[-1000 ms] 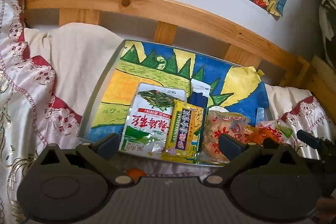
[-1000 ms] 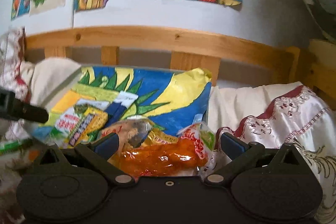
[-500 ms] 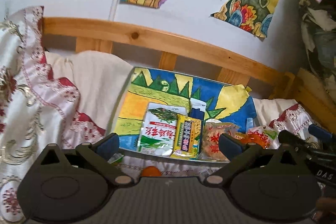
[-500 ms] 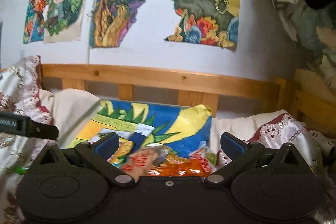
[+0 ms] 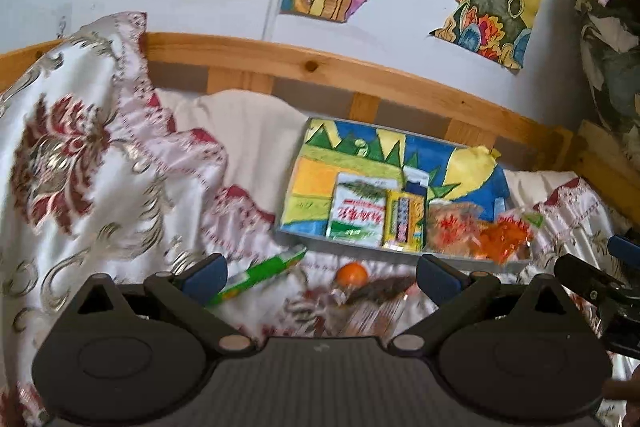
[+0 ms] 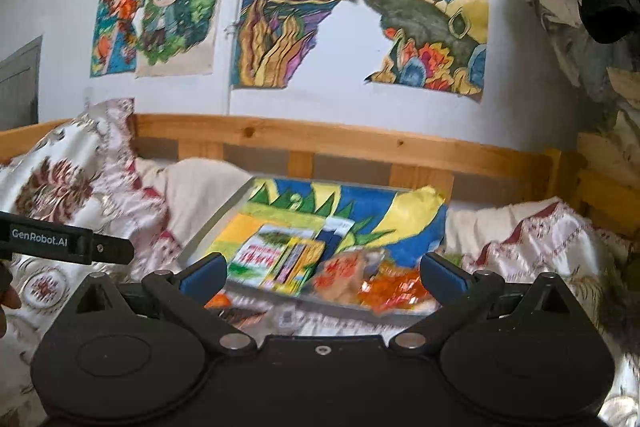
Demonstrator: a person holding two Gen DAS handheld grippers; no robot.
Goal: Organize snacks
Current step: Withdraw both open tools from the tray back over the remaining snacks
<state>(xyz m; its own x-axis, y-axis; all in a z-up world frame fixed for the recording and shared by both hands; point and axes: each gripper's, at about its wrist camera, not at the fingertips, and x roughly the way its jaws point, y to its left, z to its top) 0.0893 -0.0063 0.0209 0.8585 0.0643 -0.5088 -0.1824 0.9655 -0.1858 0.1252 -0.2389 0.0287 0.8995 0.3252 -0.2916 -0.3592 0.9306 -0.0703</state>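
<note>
So the biggest thing here is the bed with its patterned white-and-red cover (image 5: pixel 100 163), wooden rail (image 5: pixel 360 71) along the back and drawings (image 6: pixel 280 15) taped on the wall above. Sitting on the cover near the rail is a tray (image 5: pixel 320 233) lined with a bright painted sheet. The snacks are lined up along the tray's near edge: a white-and-green packet (image 5: pixel 356 213) to the left, a yellow packet (image 5: pixel 404 223) just beside it, then a clear bag with red print (image 5: pixel 450 227) and an orange bag (image 5: pixel 500 239) at the near right corner.

Only the left wrist view clearly shows the loose stuff on the cover in front of the tray: a green packet (image 5: pixel 260 275) and a small orange fruit (image 5: pixel 351 274). The right view barely catches them.

Left gripper (image 5: pixel 322 273) and right gripper (image 6: pixel 322 273) both have fingers spread wide, nothing between them.
</note>
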